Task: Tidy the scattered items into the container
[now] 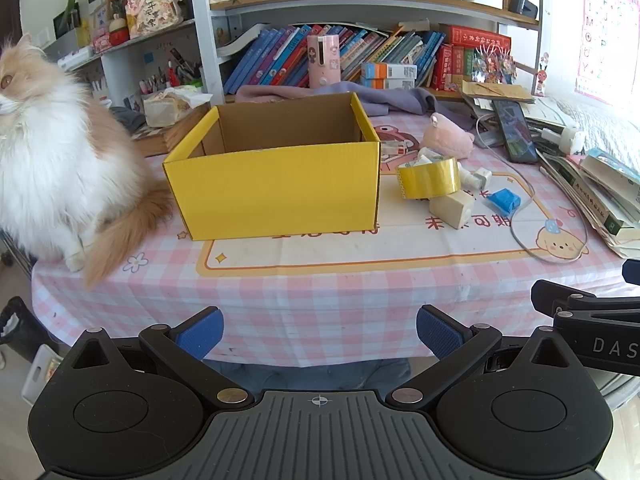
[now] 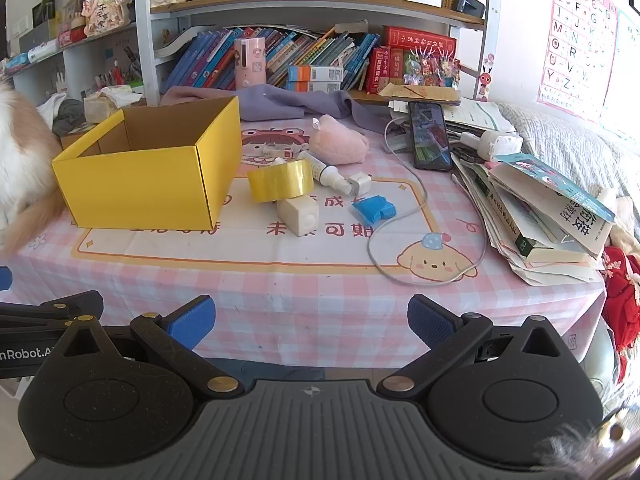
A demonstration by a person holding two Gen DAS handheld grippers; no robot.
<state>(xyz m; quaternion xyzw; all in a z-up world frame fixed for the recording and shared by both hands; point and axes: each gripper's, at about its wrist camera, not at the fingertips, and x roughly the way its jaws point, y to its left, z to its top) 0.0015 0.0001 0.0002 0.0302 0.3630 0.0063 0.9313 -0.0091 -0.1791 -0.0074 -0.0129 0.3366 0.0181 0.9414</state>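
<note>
One open yellow cardboard box stands on the pink checked tablecloth; the brown inner walls show, and nothing is visible inside, though its floor is hidden from both views. In the right wrist view the box sits at 10 o'clock, and the scattered items cluster at 12 o'clock just beside its right wall.

Items, all outside the box:
- yellow tape roll, on its edge, touching the cream cube-shaped block below it
- white spray bottle lying flat behind the roll
- white charger plug, with a grey cable looping toward 3 o'clock
- blue folded packet, right of the block
- pink plush toy, farther back

A long-haired orange-and-white cat sits at 9 o'clock in the left wrist view, close to the box.

Left gripper: tilted downward, short of the table's near edge, fingers spread wide, nothing between them. Right gripper: same downward tilt, fingers spread wide, empty, alongside the left.
</note>
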